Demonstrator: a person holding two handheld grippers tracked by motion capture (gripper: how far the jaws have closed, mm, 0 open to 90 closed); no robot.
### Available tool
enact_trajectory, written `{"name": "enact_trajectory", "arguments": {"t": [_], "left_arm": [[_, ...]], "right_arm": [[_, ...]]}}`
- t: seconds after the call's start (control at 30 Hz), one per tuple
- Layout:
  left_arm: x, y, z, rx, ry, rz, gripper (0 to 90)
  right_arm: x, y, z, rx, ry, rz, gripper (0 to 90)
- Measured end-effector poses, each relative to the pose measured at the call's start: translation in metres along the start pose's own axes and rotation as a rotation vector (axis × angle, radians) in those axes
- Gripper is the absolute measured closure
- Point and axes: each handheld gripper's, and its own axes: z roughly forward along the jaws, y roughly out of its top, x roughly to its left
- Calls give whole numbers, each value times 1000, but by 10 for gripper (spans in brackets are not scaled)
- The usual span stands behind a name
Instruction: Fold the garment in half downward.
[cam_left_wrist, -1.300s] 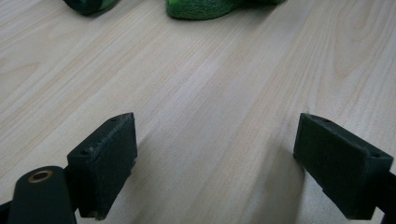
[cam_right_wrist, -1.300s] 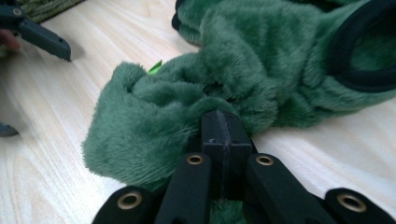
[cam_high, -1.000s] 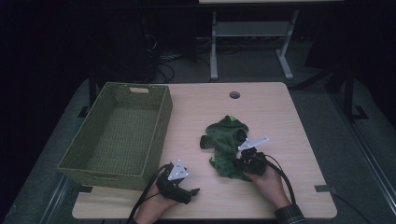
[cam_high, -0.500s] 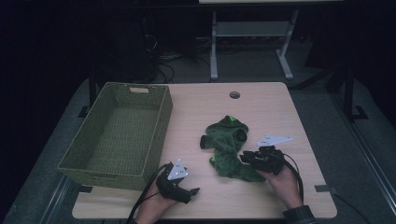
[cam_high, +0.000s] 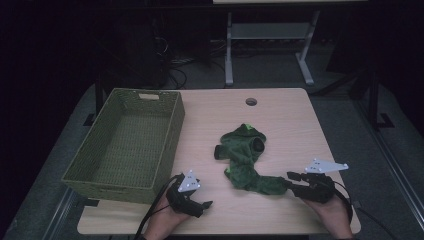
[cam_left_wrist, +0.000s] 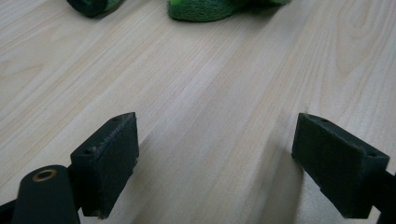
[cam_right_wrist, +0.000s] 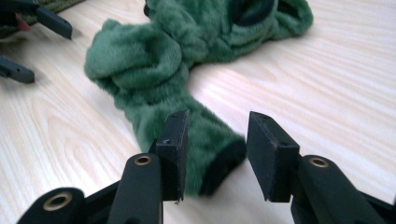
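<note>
Softly, plush green garment (cam_high: 246, 162), woven basket (cam_high: 127, 145)

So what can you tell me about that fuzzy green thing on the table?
The fuzzy green thing looks like a soft plush garment or toy, dark green with a bright green patch and black trim at its openings. It lies crumpled on the wooden table, right of the woven basket. One sleeve-like end stretches toward the right gripper, whose jaws stand open around its black-edged tip without pressing it.
</note>
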Motion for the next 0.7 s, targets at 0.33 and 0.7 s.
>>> {"name": "enact_trajectory", "arguments": {"t": [0.33,0.7], "left_arm": [[1,0,0,0,-3,6,135],[1,0,0,1,-4,7,134]], "right_arm": [[2,-26,-4,44,15,18,580],[4,-30,10,99,64,32,671]]}}
